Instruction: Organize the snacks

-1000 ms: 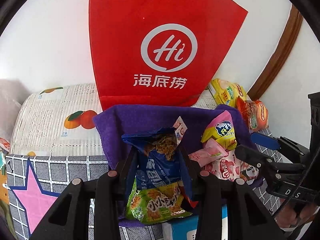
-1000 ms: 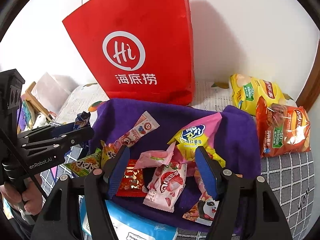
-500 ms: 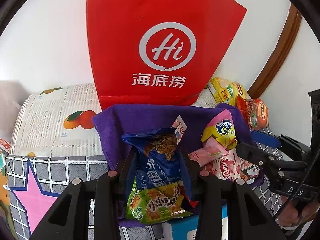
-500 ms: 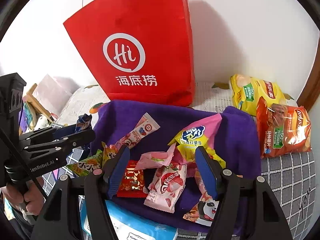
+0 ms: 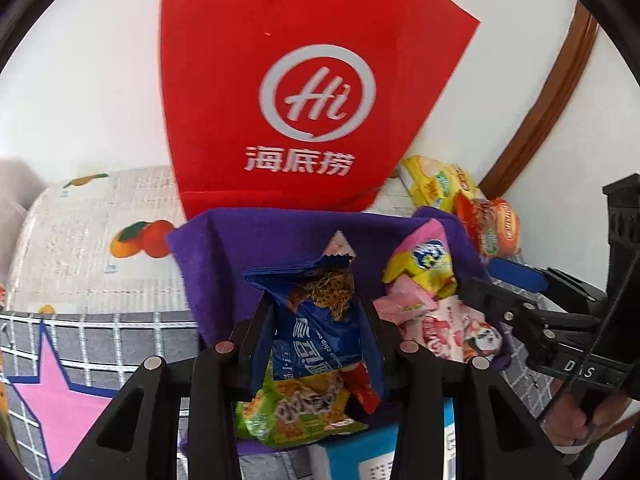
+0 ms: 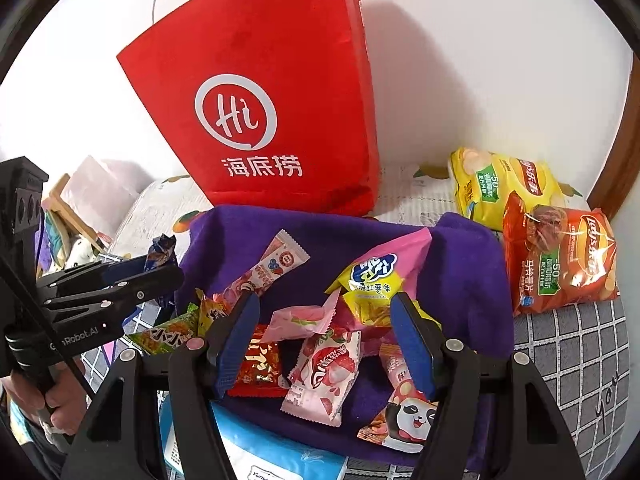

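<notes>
A pile of snack packets lies on a purple cloth [image 6: 460, 264] in front of a red paper bag [image 6: 260, 120]. My left gripper [image 5: 316, 304] is shut on a blue snack packet [image 5: 316, 320], held upright at the cloth's left edge above a green packet [image 5: 296, 412]. The right wrist view shows that same gripper [image 6: 168, 268] at the left with the blue packet's top [image 6: 160, 250] sticking out. My right gripper [image 6: 325, 304] hovers open over the middle of the pile, above a pink strawberry packet [image 6: 324, 372] and a yellow-and-pink packet [image 6: 372, 276], touching neither.
Two chip bags, one yellow [image 6: 504, 184] and one orange-red [image 6: 560, 256], lie to the right of the cloth. A panda packet [image 6: 404, 416] and a light blue box [image 6: 264, 448] sit at the near edge. The white wall rises right behind the bag.
</notes>
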`<action>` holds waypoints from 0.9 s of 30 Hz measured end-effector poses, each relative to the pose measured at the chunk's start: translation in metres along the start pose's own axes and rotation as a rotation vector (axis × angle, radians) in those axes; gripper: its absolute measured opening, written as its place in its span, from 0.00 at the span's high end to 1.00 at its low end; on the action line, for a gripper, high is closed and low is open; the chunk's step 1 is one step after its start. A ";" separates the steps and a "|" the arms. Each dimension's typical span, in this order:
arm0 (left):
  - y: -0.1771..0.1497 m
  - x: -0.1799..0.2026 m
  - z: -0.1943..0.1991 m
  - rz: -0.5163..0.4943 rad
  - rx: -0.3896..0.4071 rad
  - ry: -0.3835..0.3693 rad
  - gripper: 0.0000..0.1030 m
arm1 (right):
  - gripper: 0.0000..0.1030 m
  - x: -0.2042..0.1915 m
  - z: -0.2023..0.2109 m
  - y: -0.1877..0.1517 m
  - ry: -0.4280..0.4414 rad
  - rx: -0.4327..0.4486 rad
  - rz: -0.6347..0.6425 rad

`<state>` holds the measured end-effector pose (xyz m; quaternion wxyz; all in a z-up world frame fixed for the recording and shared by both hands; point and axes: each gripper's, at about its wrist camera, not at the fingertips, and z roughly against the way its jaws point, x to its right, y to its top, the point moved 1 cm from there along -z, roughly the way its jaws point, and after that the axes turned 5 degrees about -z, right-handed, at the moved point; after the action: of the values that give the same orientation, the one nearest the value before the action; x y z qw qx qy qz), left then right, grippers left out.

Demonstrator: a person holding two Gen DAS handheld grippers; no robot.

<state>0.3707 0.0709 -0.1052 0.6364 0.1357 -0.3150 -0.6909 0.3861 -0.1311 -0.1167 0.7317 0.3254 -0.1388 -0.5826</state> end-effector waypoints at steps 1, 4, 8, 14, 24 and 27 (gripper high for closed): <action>-0.001 0.002 -0.002 -0.006 -0.003 -0.010 0.63 | 0.35 0.000 0.001 0.000 0.000 0.001 0.000; -0.003 0.008 -0.010 -0.017 -0.030 -0.043 0.63 | 0.35 0.002 0.002 0.000 -0.008 0.007 0.005; -0.008 0.014 -0.025 -0.028 -0.089 -0.056 0.63 | 0.35 0.006 0.006 0.001 -0.017 0.017 -0.005; -0.013 0.020 -0.035 -0.054 -0.131 -0.037 0.63 | 0.35 0.010 0.007 0.001 -0.020 0.021 -0.016; -0.012 0.021 -0.035 -0.049 -0.143 -0.026 0.45 | 0.35 0.004 0.008 0.000 -0.019 0.019 0.004; -0.012 0.023 -0.030 -0.055 -0.136 -0.014 0.42 | 0.35 0.001 0.012 0.000 -0.019 0.024 0.017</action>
<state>0.3756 0.0403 -0.1308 0.6228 0.0958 -0.2680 -0.7288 0.3793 -0.1360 -0.1083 0.7311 0.3275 -0.1557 -0.5779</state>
